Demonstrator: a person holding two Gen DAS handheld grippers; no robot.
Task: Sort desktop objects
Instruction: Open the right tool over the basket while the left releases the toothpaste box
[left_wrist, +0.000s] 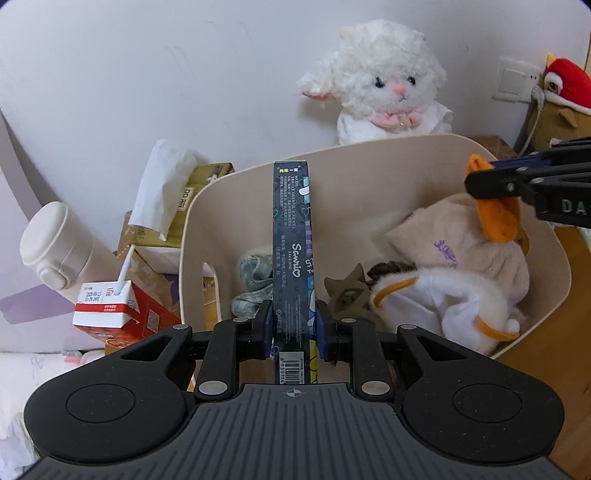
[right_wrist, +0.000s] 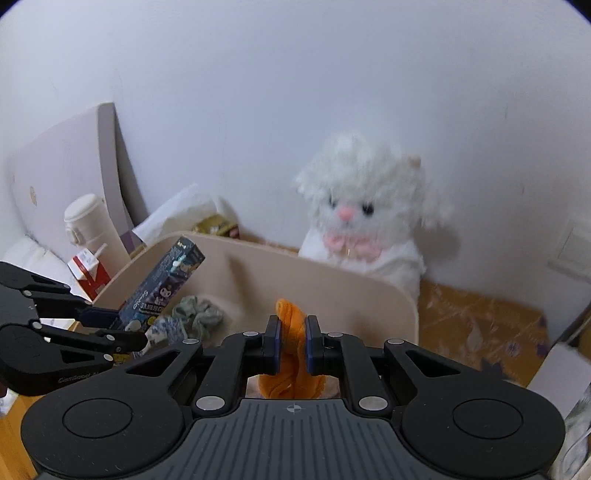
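My left gripper (left_wrist: 293, 328) is clamped on a long dark-blue Sanrio carton (left_wrist: 291, 236), its pads pressing the narrow sides near the barcode end, and I see the carton reaching away from me over the open cream storage bin (left_wrist: 192, 221), its far end level with the bin's far rim. From the right wrist view the same carton (right_wrist: 162, 288) tilts up and to the right above the bin's left part, with the left gripper (right_wrist: 125, 328) coming in from the left edge. My right gripper (right_wrist: 291, 343) is clenched on an orange plush piece (right_wrist: 290, 321) that bulges above and below the pads; in the left wrist view that orange piece (left_wrist: 498, 218) hangs from the right gripper (left_wrist: 476, 181) over the right side of the bin. Inside the bin lie a grey-green checked scrunchie (left_wrist: 255, 273) at the left, a brown fabric piece (left_wrist: 349, 295) near the middle, and a beige and white plush toy with orange trim (left_wrist: 454, 280) filling the right half. Behind the bin's far rim a white fluffy lamb toy (left_wrist: 384, 85) sits against the wall. Left of the bin I make out a red and white milk carton with a straw (left_wrist: 107, 306), a white thermos bottle (left_wrist: 59, 247) leaning behind it, and a tissue box with a tissue sticking up (left_wrist: 162, 192). At the far right a red plush toy (left_wrist: 565, 81) sits beside a wall socket (left_wrist: 515, 77).
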